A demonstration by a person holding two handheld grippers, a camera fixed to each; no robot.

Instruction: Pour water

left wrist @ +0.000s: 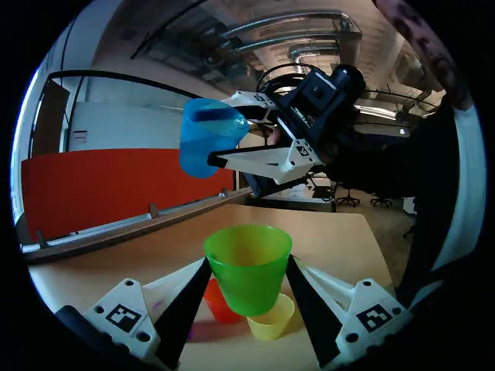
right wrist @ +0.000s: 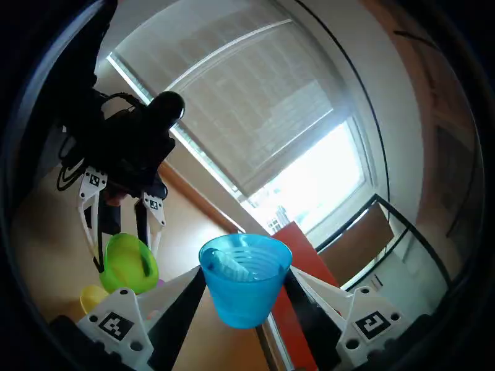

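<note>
Pale wooden bench (left wrist: 334, 235) below. Left tool (left wrist: 247, 269) clamped on green plastic cup (left wrist: 249, 290), held above bench, mouth up, axis upright. Right tool (right wrist: 245, 281) clamped on translucent blue plastic cup (right wrist: 244, 303), higher and off to one side of green, barely tipped, mouth not yet over it. Small red cup (left wrist: 218, 307) and small yellow cup (left wrist: 272, 321) underneath.

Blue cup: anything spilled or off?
Nothing stands out. The blue cup, held in the right gripper, hangs slightly tilted, higher than the green cup in the left gripper; no stream or puddle visible on the table.
</note>
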